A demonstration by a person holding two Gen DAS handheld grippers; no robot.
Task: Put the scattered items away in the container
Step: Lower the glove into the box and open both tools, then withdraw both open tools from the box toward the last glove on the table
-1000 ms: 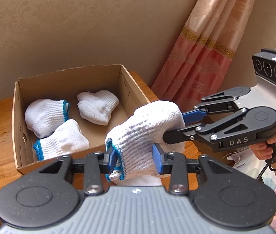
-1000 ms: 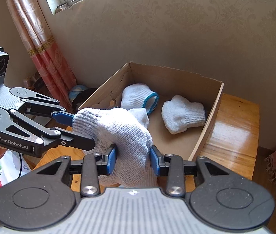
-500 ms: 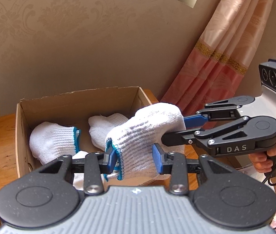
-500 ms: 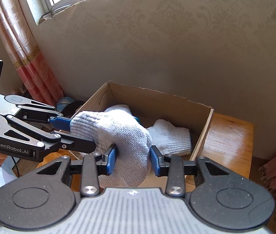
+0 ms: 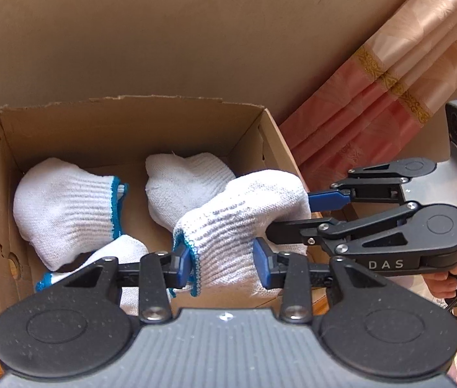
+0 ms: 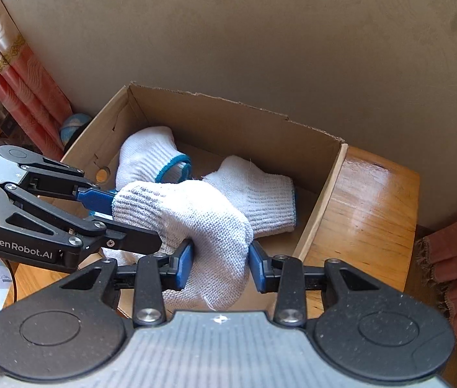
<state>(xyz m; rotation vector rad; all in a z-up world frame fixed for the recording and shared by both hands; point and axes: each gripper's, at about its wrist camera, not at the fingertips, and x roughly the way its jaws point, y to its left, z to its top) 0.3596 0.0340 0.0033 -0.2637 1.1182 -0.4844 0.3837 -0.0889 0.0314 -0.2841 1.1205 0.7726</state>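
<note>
Glove [image 5: 238, 223] of white knitted cotton, soft and ribbed toward its blue-edged cuff, hangs between both tongs over the near right corner of the cardboard box [image 5: 125, 110], its long axis running roughly from the left tongs [image 5: 222, 260] at the cuff end across to the right tongs [image 6: 218, 263] at the finger end. Each pair of tongs is closed part-way onto the fabric, the blue pads pressing into its sides, so the glove is bunched and sagging, not taut. Below and beyond it, three more knitted gloves lie on the box floor: one with a blue cuff toward the far left corner [image 5: 63, 207], one plain white toward the far right corner [image 5: 183, 181], one partly hidden at the near wall [image 5: 122, 255]. The box is thin brown card with a ragged top edge and stands on a glossy wooden counter [image 6: 370, 200]. By my reading, the glove already sits above the opening, so the drop only needs both grips to let go; the limp cloth may catch on the right wall.
</note>
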